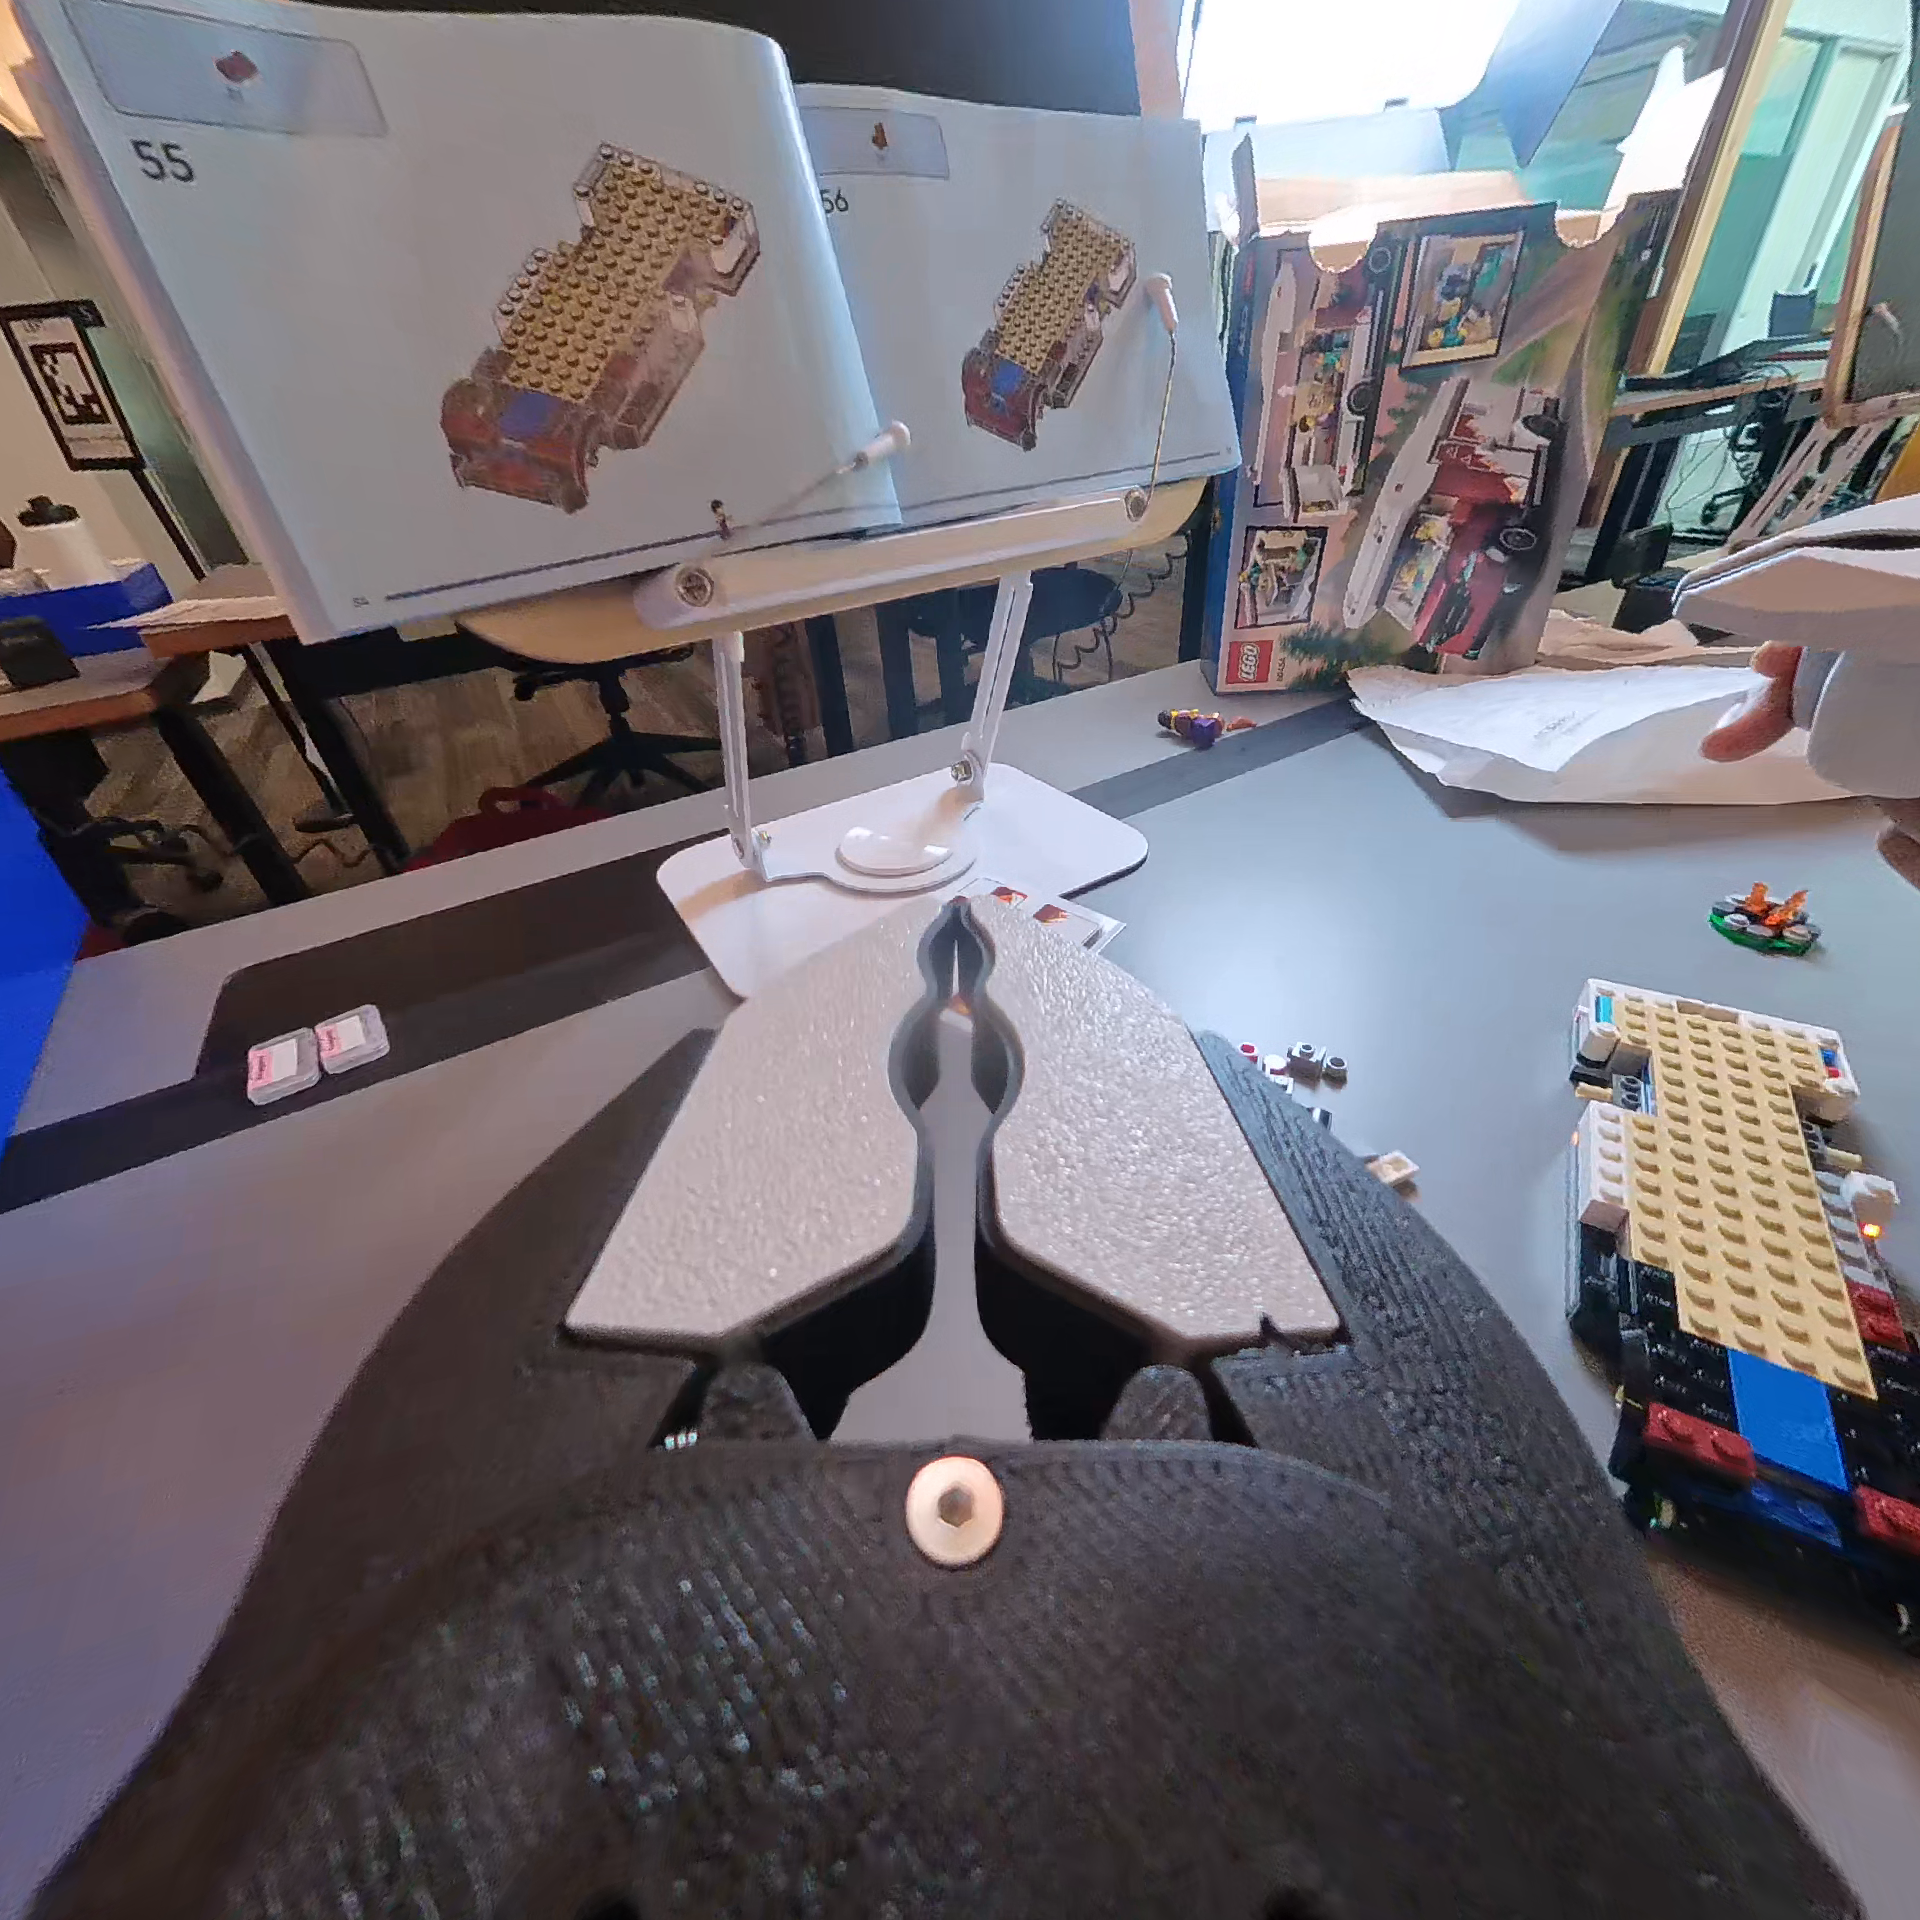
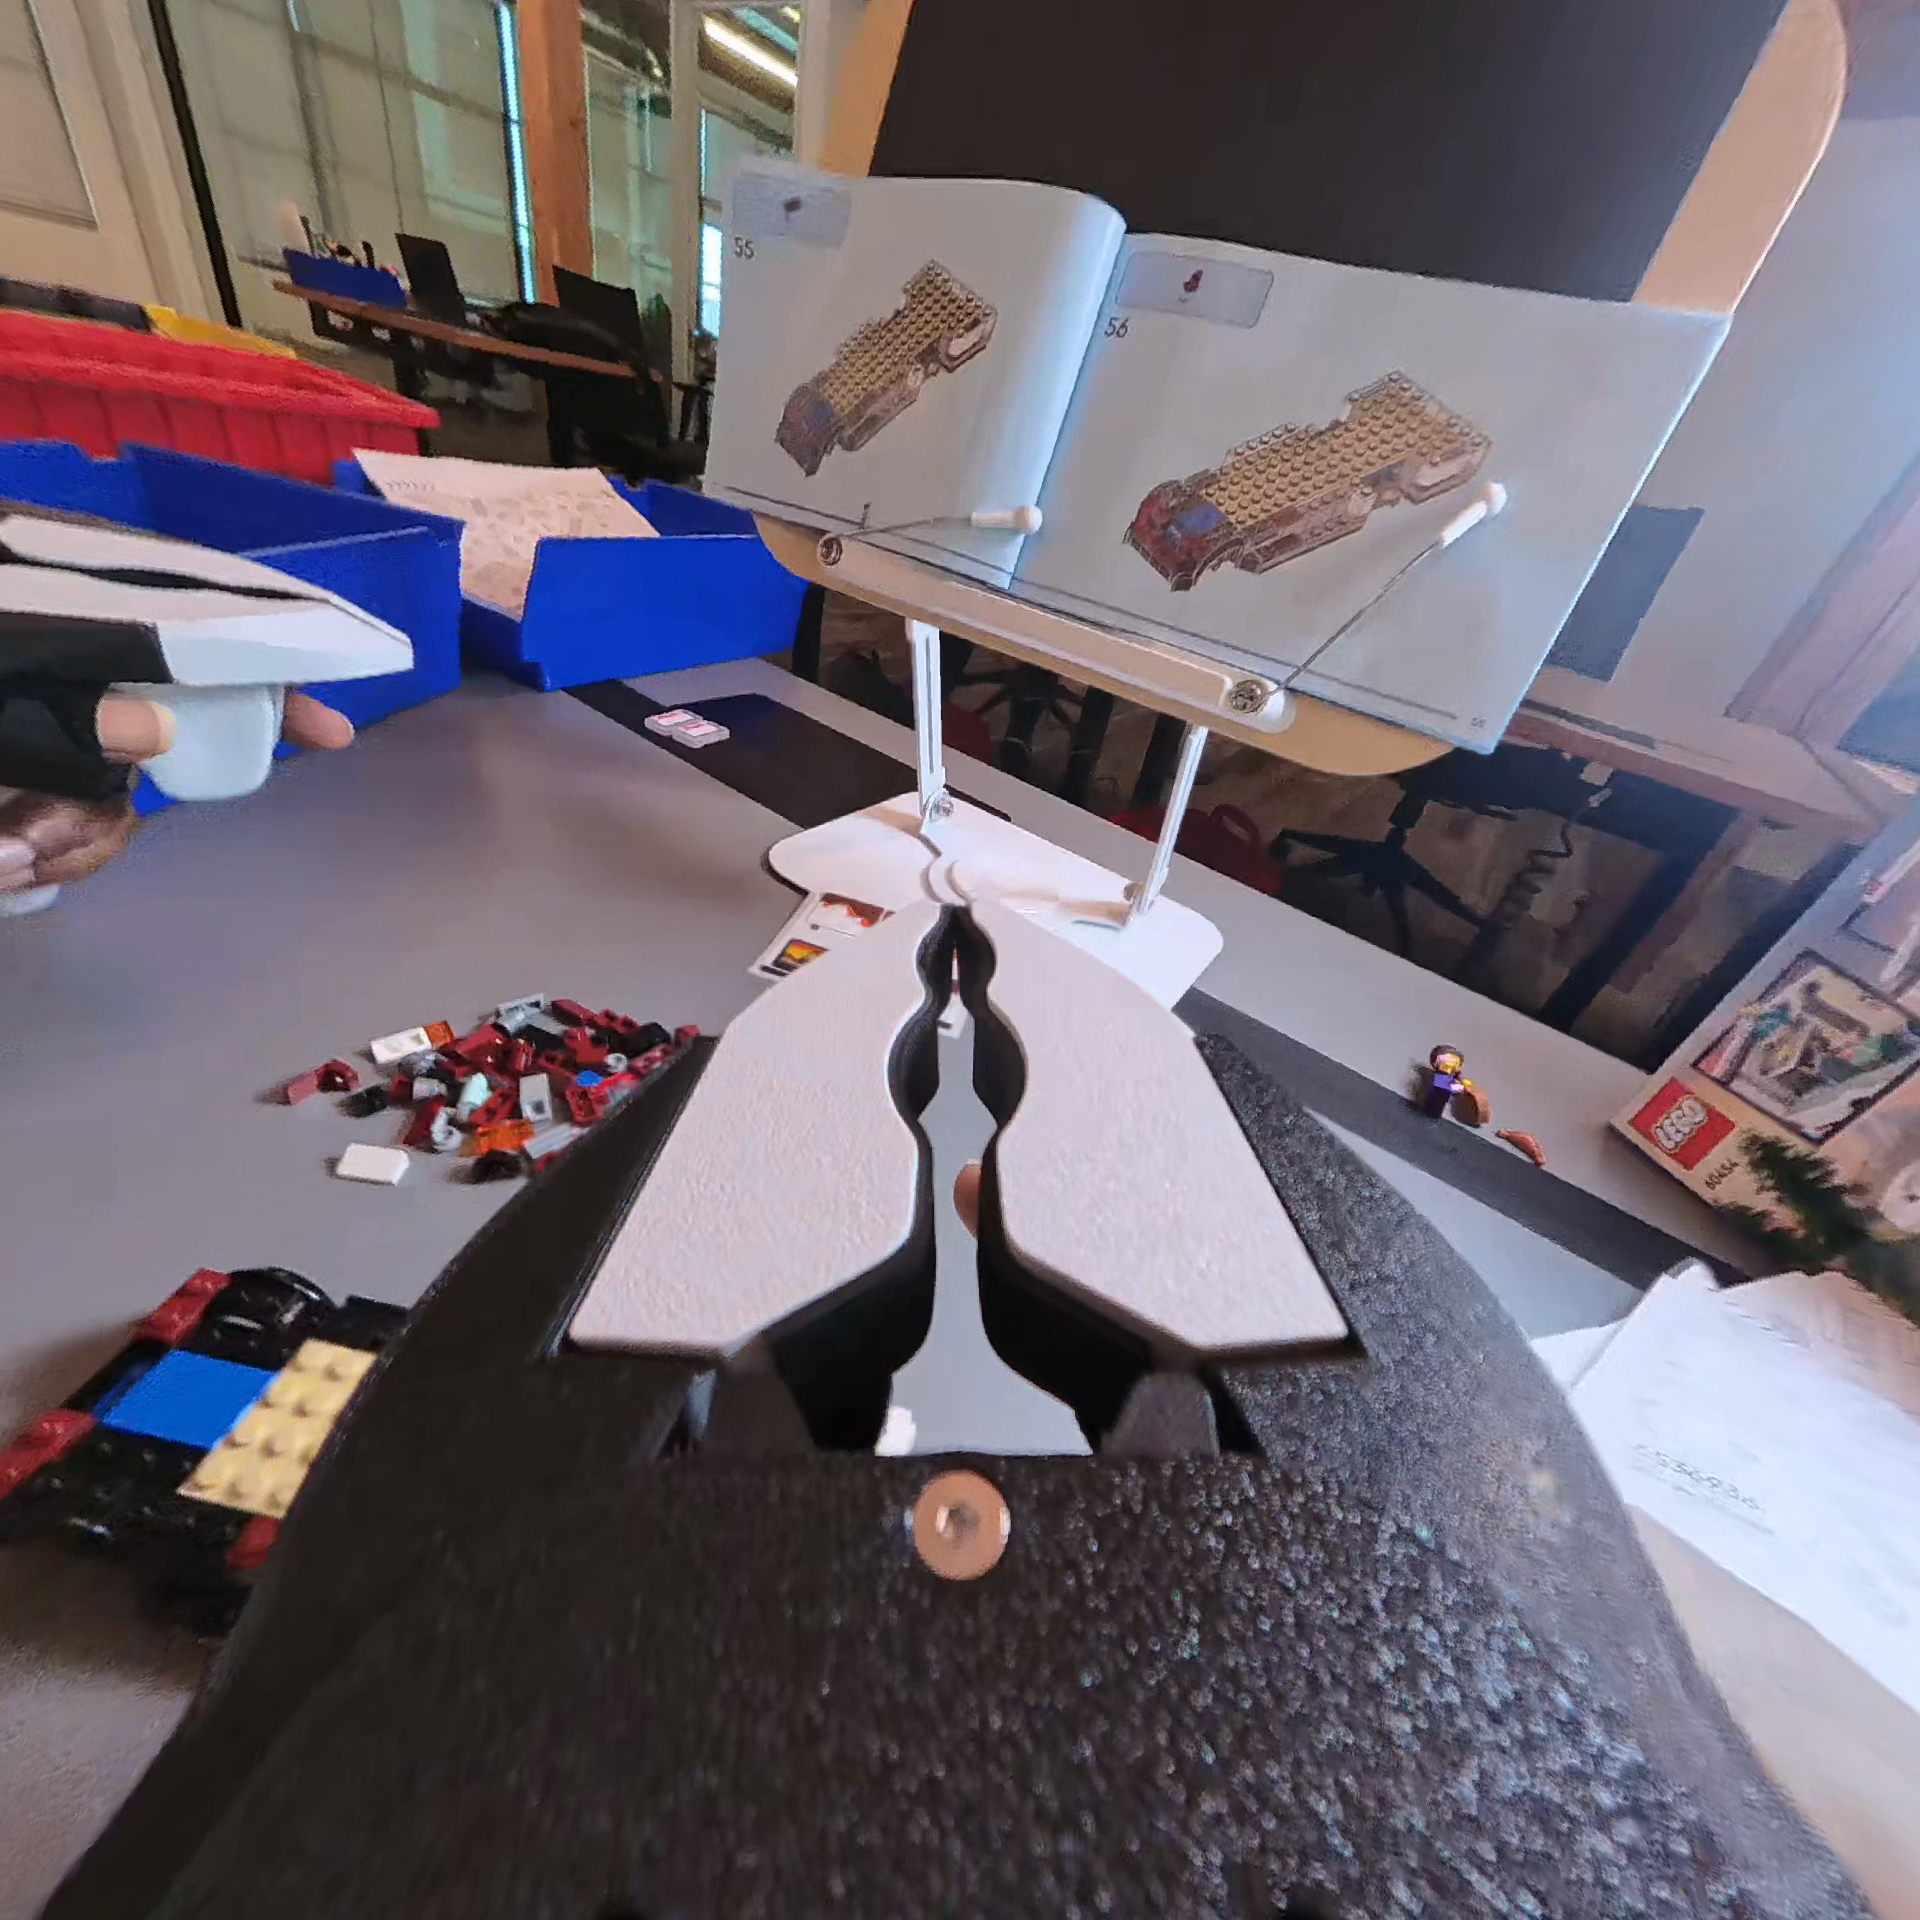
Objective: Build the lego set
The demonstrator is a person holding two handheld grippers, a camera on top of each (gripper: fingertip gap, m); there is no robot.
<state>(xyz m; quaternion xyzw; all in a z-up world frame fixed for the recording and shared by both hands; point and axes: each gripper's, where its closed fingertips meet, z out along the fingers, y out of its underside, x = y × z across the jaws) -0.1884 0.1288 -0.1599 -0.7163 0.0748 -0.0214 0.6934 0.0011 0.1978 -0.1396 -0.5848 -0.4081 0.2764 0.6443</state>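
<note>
Left gripper [image 1: 957, 920]: raised above the grey table [image 1: 1403, 935]; jaws together at the tips, nothing between them; tips over the near edge of the white stand base [image 1: 1049, 821].
Right gripper [image 2: 954, 920]: raised above the same table; jaws together at the tips, grasp bare; tips over the stand base, a sticker sheet [image 2: 821, 940] just to their left.
Book stand: white, two thin legs; holds an open instruction booklet [image 1: 540, 312] tilted back, pages pinned by two wire clips.
Brick vehicle [image 1: 1725, 1236]: part-built, tan studded deck, blue panel, dark red and black sides; lies on the table right of the left gripper, apart from it.
Loose bricks [image 2: 509, 1081]: heap of dark red, black and grey pieces, left of the right gripper.
Set box [image 1: 1392, 457]: stands behind the stand, to the right.
Small figure [image 1: 1195, 725]: purple, lying near the box.
Paper bags [image 1: 1558, 727]: white, crumpled, by the box.
Campfire piece [image 1: 1766, 914]: green base, orange flames.
Storage bins [image 2: 623, 592]: blue, far left; a red one behind.
</note>
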